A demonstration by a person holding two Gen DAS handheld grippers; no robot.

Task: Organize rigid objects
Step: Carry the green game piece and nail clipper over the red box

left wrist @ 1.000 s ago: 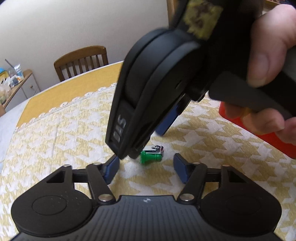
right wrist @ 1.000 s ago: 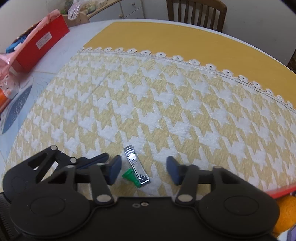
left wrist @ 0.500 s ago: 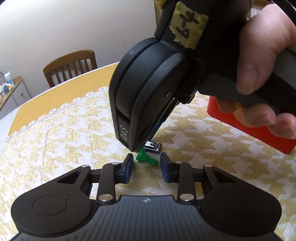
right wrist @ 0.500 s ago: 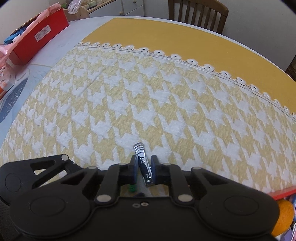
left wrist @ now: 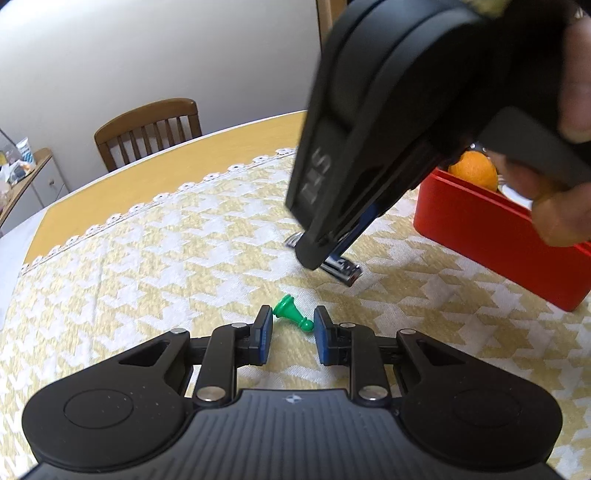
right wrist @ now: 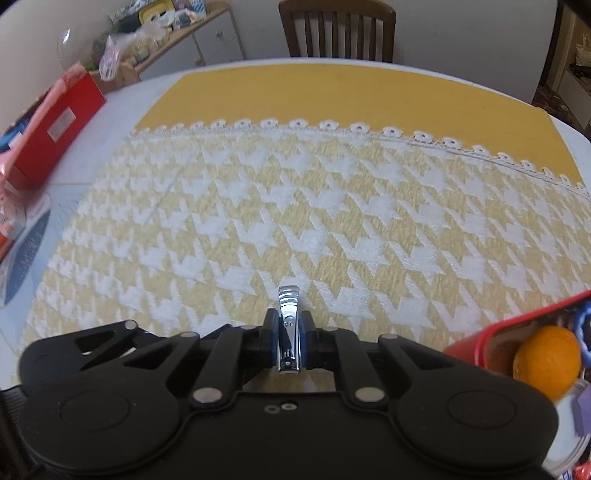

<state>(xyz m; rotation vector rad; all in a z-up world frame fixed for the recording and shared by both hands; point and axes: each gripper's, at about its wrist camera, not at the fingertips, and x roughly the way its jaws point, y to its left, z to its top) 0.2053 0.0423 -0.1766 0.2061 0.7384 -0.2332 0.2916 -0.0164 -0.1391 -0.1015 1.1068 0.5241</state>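
A small green pawn [left wrist: 293, 312] lies on its side on the yellow and white cloth, between the blue pads of my left gripper [left wrist: 292, 320]. The pads touch or nearly touch its two ends. My right gripper [right wrist: 289, 328] is shut on a silver nail clipper [right wrist: 289, 325] and holds it above the cloth. In the left wrist view the right gripper's body [left wrist: 373, 147] hangs over the cloth with the nail clipper [left wrist: 341, 267] sticking out below it, just left of the red bin [left wrist: 491, 236].
The red bin [right wrist: 517, 325] at the right holds an orange [right wrist: 546, 362] and other items. A red box [right wrist: 55, 122] lies at the table's far left. A wooden chair [right wrist: 336, 29] stands behind the table. A sideboard with clutter [right wrist: 155, 33] is at back left.
My right gripper closed on the nail clipper and lifted it away to the right, toward the red bin. My left gripper narrowed around the green pawn, which stayed on the cloth.
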